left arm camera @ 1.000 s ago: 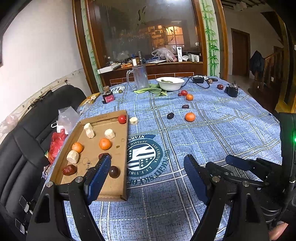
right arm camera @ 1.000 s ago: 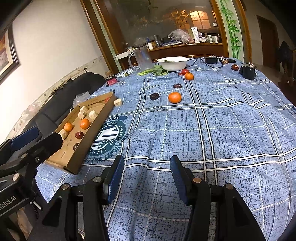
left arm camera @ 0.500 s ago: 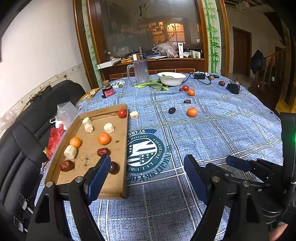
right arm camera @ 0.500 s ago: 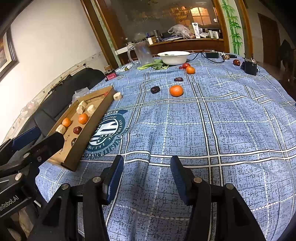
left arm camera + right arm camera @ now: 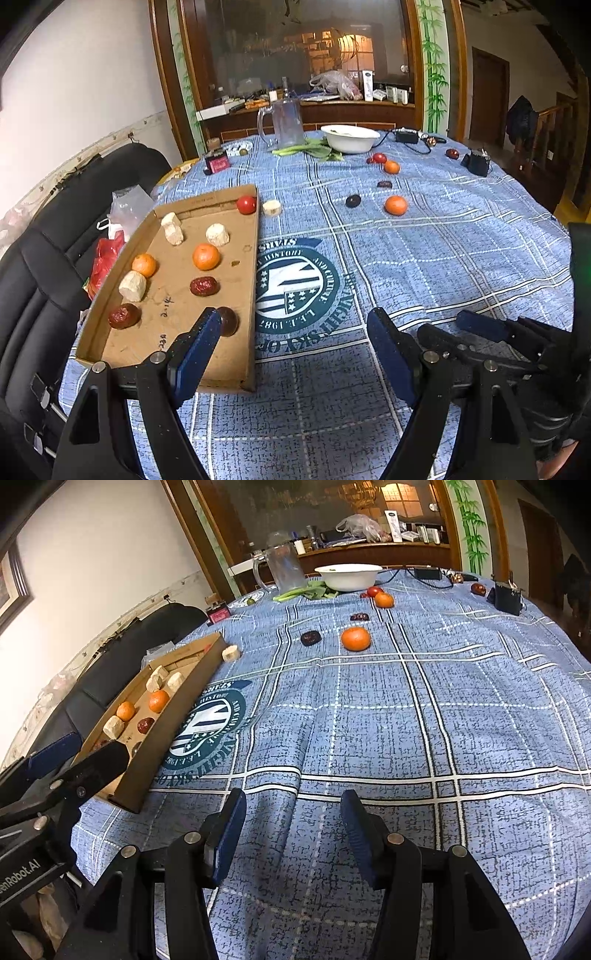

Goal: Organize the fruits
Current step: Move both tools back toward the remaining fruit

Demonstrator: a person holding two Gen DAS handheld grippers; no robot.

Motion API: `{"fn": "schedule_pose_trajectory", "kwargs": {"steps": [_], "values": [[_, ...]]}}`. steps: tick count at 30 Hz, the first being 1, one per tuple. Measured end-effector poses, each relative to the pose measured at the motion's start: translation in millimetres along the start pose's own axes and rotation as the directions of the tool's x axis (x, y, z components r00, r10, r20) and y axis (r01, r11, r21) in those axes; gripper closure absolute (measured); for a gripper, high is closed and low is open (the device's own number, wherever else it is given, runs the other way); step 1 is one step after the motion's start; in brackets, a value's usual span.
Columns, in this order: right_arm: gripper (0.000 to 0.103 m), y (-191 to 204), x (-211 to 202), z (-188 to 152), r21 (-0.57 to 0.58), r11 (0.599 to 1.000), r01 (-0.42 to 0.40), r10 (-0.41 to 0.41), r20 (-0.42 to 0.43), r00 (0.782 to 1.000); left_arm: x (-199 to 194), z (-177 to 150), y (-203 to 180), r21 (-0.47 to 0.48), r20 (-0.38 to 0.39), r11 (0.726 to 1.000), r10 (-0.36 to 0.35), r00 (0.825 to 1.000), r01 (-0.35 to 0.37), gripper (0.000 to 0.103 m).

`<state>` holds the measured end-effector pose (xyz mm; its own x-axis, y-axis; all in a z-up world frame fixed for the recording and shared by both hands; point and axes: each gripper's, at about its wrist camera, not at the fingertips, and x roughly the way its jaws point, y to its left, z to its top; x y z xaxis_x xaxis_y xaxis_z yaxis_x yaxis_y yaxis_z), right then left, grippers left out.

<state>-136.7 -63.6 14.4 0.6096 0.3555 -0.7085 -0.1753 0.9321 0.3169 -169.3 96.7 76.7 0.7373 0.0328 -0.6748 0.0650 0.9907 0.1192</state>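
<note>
A cardboard tray [image 5: 236, 291] lies at the table's left and holds two oranges [image 5: 206, 256], a tomato [image 5: 246, 204], red dates [image 5: 203, 286], pale chunks [image 5: 217, 234] and a dark fruit [image 5: 227, 321]. Loose on the blue cloth are a pale chunk [image 5: 271, 208], a dark plum [image 5: 310, 638], an orange [image 5: 355, 638], a date [image 5: 359, 617], a further orange [image 5: 384, 600] and a tomato [image 5: 375, 591]. My left gripper [image 5: 293, 321] hovers open by the tray's near right corner, holding nothing. My right gripper [image 5: 293, 801] is open over bare cloth.
A white bowl [image 5: 349, 138], a glass pitcher [image 5: 288, 123] and green stalks [image 5: 306, 150] stand at the far side. A black box [image 5: 508, 597] and a red fruit [image 5: 478, 588] sit far right. A black chair [image 5: 40, 266] with plastic bags [image 5: 127, 210] flanks the left edge.
Both grippers have sunk a little toward the table and tipped slightly downward. Their jaws look unchanged, and nothing on the table has moved.
</note>
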Motion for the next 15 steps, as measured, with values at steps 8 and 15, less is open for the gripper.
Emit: {"fn": "schedule_pose_trajectory", "kwargs": {"steps": [8, 15], "values": [[0.046, -18, 4, 24, 0.041, 0.999, -0.024, 0.024, -0.013, 1.000, 36, 0, 12, -0.041, -0.079, 0.998, -0.044, 0.996, 0.041, 0.023], [0.046, -33, 21, 82, 0.010, 1.000, 0.024, -0.024, -0.003, 1.000, 51, 31, 26, -0.102, -0.052, 0.989, -0.108, 0.993, 0.103, 0.023]]}}
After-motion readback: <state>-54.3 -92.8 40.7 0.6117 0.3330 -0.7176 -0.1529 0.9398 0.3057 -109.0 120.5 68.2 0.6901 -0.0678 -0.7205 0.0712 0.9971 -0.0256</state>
